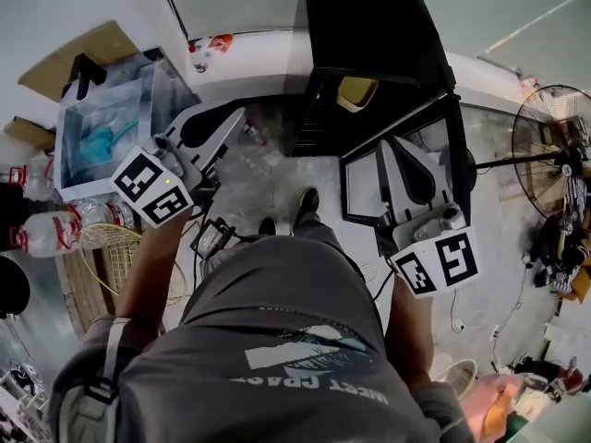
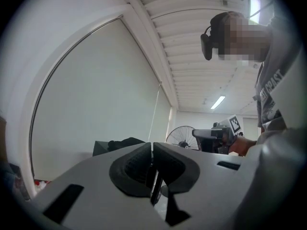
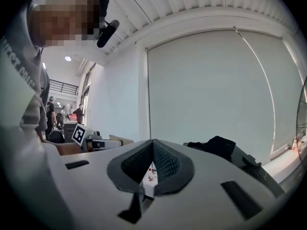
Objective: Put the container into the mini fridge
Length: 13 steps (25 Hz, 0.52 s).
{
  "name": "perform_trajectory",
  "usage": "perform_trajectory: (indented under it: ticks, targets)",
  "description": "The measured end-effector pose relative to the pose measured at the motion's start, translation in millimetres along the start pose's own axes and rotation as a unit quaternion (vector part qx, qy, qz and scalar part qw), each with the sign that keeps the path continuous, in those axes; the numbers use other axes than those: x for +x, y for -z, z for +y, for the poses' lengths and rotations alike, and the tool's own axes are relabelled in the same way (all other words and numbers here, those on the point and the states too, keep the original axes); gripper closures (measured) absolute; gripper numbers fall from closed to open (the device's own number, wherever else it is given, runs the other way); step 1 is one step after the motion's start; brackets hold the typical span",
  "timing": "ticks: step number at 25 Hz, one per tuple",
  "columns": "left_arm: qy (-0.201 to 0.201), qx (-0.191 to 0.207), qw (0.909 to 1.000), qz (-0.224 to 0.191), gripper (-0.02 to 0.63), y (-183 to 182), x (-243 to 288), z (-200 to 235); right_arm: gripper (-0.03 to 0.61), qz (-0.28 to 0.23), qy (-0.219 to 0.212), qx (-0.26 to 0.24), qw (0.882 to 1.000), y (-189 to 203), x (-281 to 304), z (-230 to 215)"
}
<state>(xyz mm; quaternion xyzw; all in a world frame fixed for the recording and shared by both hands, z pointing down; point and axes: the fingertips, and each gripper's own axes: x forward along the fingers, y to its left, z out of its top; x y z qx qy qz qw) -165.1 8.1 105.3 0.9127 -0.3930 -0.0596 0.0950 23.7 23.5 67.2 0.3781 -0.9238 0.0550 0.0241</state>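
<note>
The black mini fridge [image 1: 369, 26] stands ahead of my feet with its door [image 1: 365, 187] swung open toward me. A yellow container [image 1: 358, 91] shows inside its open front. My left gripper [image 1: 226, 123] is held out left of the fridge, shut and empty, its pads [image 2: 144, 164] meeting at the tips. In front of the open door is my right gripper [image 1: 402, 150], which points level; its dark pads [image 3: 165, 164] are shut with nothing between them. Each gripper view shows the fridge's black top [image 2: 120, 145] [image 3: 220, 147] and the other gripper [image 2: 218, 135] [image 3: 91, 140].
A clear plastic bin [image 1: 102, 127] with something blue in it sits at the left, with water bottles [image 1: 46, 229] and a racket [image 1: 111, 247] beside it. A standing fan [image 1: 554, 146] is on the right. Cables lie on the floor by my shoes [image 1: 305, 206].
</note>
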Motion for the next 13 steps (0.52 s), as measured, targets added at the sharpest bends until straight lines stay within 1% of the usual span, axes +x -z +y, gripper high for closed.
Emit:
perform_trajectory:
  ticks: [5, 13]
  targets:
    - [0.006, -0.005, 1.0, 0.003, 0.586, 3.0, 0.2, -1.5, 0.552, 0.005, 0.013, 0.001, 1.0, 1.8, -6.4, -1.7]
    - [0.01, -0.009, 0.9999, 0.002, 0.586, 2.8, 1.7, -2.1, 0.552, 0.005, 0.019, 0.003, 1.0, 1.4, -6.1, -4.1]
